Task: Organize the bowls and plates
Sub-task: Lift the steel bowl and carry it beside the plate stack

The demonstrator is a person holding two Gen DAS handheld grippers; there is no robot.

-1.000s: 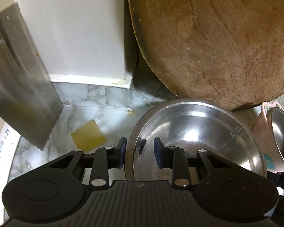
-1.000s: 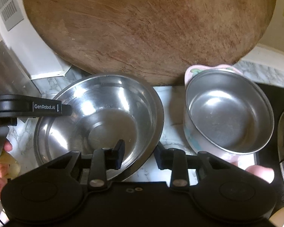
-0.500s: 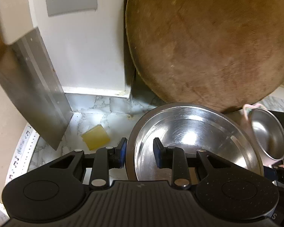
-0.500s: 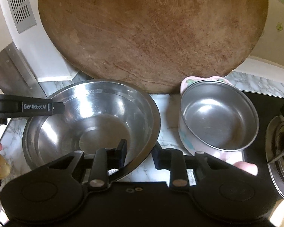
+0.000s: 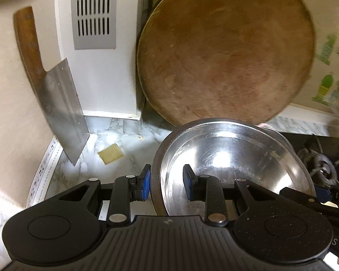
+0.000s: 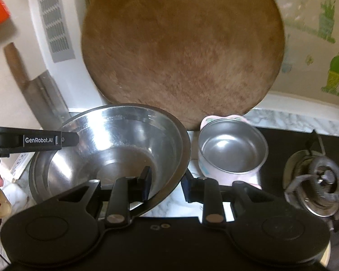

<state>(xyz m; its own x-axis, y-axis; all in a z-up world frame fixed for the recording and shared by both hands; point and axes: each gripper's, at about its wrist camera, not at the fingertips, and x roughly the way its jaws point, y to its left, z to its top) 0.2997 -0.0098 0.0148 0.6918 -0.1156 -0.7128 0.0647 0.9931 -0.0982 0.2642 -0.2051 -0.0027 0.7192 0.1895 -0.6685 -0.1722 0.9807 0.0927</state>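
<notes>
A large steel bowl (image 5: 232,158) is held up off the marble counter, tilted. My left gripper (image 5: 166,185) is shut on its left rim, one finger outside and one inside. My right gripper (image 6: 166,186) is shut on its right rim (image 6: 180,158) in the same way. The bowl fills the left half of the right wrist view (image 6: 115,149). A smaller steel-lined pink bowl (image 6: 232,151) stands on the counter to the right of it, apart from both grippers.
A big round wooden chopping board (image 6: 183,52) leans on the back wall. A cleaver (image 5: 61,103) hangs at the left wall. A yellow scrap (image 5: 110,157) lies on the marble counter (image 5: 124,131). A gas burner (image 6: 321,180) sits at the right.
Both grippers have risen and drawn back with the large bowl, which has lifted off the counter; more of the wall, vent and cleaver handle shows. The small pink bowl has stayed put.
</notes>
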